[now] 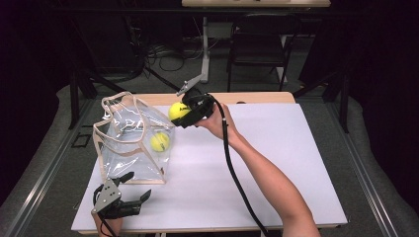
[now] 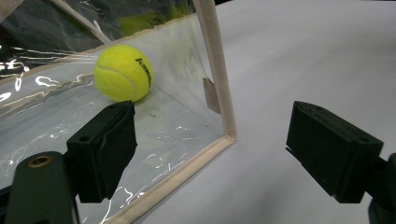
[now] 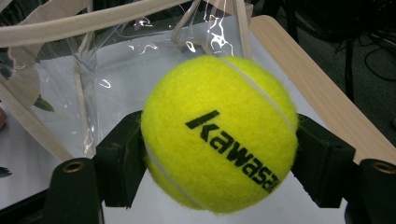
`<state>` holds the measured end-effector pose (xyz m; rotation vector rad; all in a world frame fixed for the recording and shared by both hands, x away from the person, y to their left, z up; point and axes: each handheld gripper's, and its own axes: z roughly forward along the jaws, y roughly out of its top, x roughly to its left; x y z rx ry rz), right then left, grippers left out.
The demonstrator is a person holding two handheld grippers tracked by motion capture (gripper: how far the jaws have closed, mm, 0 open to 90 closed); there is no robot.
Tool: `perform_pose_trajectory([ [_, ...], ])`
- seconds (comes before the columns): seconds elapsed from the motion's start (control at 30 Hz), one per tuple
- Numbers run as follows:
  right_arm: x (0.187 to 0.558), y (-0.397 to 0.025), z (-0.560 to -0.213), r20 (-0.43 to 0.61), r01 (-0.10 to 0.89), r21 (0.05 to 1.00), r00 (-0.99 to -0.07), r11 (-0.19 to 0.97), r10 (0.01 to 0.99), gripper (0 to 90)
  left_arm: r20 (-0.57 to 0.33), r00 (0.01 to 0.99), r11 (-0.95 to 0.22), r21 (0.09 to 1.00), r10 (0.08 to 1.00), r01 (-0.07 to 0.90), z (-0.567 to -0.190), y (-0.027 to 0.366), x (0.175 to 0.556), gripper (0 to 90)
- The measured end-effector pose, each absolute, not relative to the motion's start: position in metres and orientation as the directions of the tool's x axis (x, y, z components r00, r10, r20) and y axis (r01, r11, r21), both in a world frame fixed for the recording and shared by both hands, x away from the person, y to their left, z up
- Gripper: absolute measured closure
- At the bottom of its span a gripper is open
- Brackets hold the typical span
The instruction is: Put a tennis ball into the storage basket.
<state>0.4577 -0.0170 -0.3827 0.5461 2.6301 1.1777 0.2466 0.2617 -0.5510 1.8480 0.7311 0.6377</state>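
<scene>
We work on a wide white table (image 1: 276, 163), matte and flat, with a pale wood edge at its far side. On its left part stands a clear bag (image 1: 131, 143): soft, glossy plastic that creases and throws glare, boxy in shape, trimmed with beige webbing along each edge and carrying looped beige handles at the top. Its mouth faces up, slightly toward the right.

Inside the bag, on its floor, lies one ball (image 1: 159, 141), yellow-green and fuzzy, with a white seam and black print.

Our right tool (image 1: 184, 112) is clamped on a second ball (image 1: 178, 111) of the same kind; in the right tool's view the black pads press its felt on either side, the lettering facing the camera. This ball hangs in the air just beside the bag's upper right rim, at about 2 o'clock from the bag's middle. The mouth lies toward 9 o'clock from the ball and a little lower, so we judge the coming move as a short carry leftward over the rim, then a release.

Our left tool (image 1: 132, 195) rests low at 6 o'clock from the bag, its jaws apart and empty, one jaw close to the bag's near bottom corner. It is the nearer one for steadying the bag.
</scene>
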Motion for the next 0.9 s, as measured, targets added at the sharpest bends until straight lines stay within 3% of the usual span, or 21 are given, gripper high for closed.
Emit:
perform_pose_trajectory([
  [0.9,0.455,-0.002,-0.368,-0.061,0.208,0.777,-0.915,0.594,0.399,26.3,0.101,0.678,-0.311,0.930,0.728,0.195,-0.551,0.262,0.246,16.0],
])
